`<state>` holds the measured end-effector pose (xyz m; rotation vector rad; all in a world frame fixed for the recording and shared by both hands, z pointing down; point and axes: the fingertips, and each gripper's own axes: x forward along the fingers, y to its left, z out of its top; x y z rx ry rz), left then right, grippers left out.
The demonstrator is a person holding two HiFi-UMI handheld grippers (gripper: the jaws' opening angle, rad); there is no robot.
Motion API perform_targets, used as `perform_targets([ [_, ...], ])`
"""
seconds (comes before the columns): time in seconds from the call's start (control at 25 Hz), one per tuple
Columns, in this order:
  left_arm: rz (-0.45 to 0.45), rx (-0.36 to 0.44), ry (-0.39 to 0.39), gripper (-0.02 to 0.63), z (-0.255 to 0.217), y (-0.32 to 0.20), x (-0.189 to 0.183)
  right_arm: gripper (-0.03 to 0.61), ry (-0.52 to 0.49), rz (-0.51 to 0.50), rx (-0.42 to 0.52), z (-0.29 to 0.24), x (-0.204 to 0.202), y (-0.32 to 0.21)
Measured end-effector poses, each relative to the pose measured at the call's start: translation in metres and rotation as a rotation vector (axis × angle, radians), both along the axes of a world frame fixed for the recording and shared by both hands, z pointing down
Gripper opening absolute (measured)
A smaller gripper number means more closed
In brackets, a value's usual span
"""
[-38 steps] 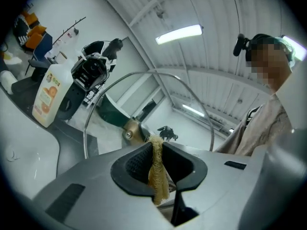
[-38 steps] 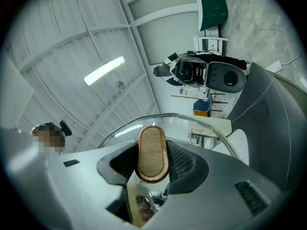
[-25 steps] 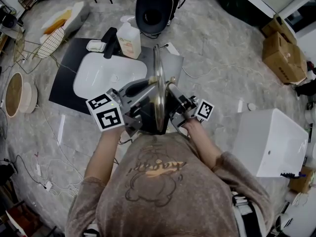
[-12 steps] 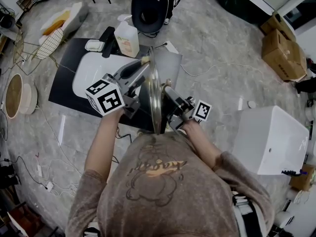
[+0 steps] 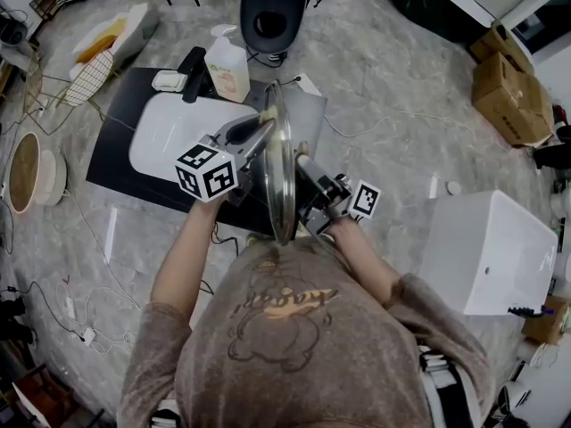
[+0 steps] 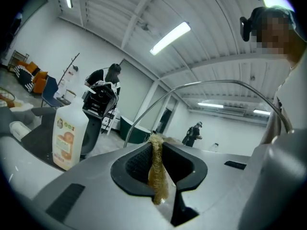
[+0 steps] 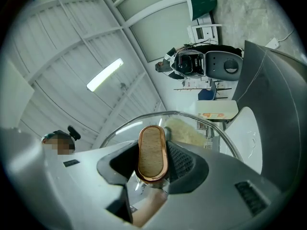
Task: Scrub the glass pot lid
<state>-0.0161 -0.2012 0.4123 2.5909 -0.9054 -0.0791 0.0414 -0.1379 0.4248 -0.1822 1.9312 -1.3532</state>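
Seen from the head view, a person stands over a grey floor with both forearms reaching forward. The glass pot lid point(image 5: 280, 172) is held on edge in the air between the two claws, beside the right end of a white basin point(image 5: 169, 127). From above, only its metal rim shows, as a thin line. A detergent bottle point(image 5: 227, 65) stands just beyond the basin.

The left gripper view shows what the head view cannot. The left claw point(image 6: 157, 147) is clenched on a straw-coloured scrub pad point(image 6: 158, 176), squeezed thin between the jaws. The lid's rim arcs overhead.

The right gripper view shows the right claw point(image 7: 152, 145) grasping the lid's knob point(image 7: 152, 159). The knob is oval and wood-coloured, with a copper edge. Through the glass behind it, the scrub pad appears as a pale fuzzy patch at the lid's far face.

The left claw points roughly level at the lid from the left. The right claw comes in from the right, tilted up toward the ceiling.
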Motion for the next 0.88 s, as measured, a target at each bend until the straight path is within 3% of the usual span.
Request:
perform_targets([
  [0.36, -0.014, -0.105, -0.092, 0.072, 0.06, 0.009, -0.004, 0.176, -0.013, 0.001, 0.029, -0.01, 0.0, -0.004],
  [0.6, -0.019, -0.314, 0.008, 0.072, 0.088, 0.027, -0.001, 0.176, 0.01, 0.006, 0.039, -0.008, 0.0, -0.005],
  [0.88, 0.047, -0.476, 0.129, 0.072, 0.088, 0.054, 0.01, 0.176, 0.035, 0.014, 0.037, -0.001, 0.001, -0.007],
])
